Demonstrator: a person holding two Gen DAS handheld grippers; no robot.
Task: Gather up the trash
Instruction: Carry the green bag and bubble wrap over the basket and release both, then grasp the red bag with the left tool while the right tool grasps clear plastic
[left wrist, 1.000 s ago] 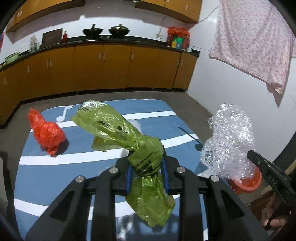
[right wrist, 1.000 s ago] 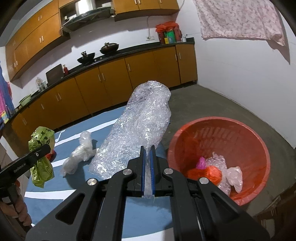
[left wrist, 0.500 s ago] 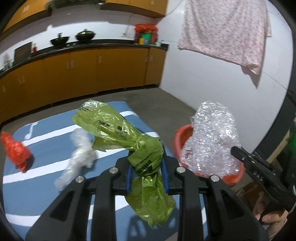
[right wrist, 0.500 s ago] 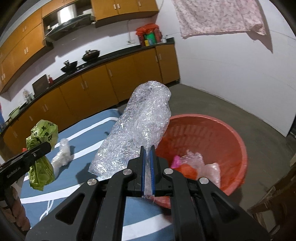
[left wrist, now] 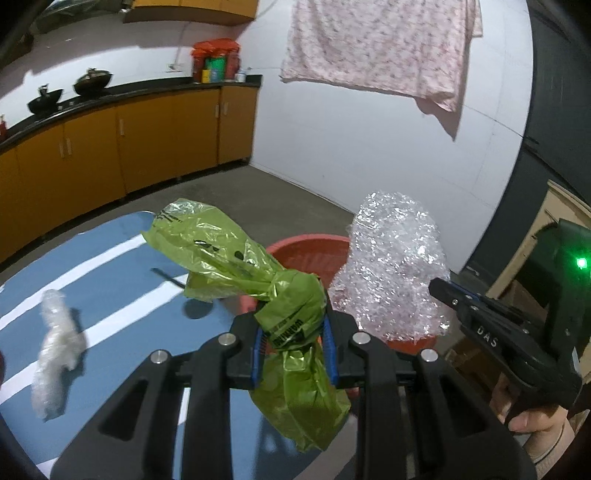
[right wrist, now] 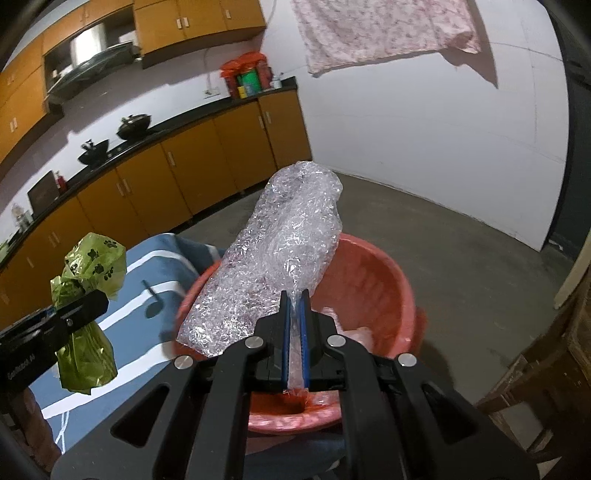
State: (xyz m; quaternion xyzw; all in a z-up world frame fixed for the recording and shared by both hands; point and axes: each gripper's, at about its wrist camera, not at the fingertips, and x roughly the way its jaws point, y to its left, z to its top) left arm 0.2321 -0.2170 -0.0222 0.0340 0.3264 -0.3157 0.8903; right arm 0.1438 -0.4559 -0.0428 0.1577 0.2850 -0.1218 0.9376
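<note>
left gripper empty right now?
No: the left gripper is shut on the green plastic bag, pinched at its knotted middle, with bag sticking out above and hanging below the fingers.

A white wall (right wrist: 424, 122) is met by a grey concrete floor (right wrist: 461, 251), and a run of orange-brown base cabinets (left wrist: 147, 136) under a dark countertop (right wrist: 192, 118) is set along the far side. Two dark woks (right wrist: 135, 122) are seen on the counter, wall cabinets (right wrist: 192, 22) are mounted above, and a pink floral cloth (left wrist: 380, 44) is hung against the wall.
</note>
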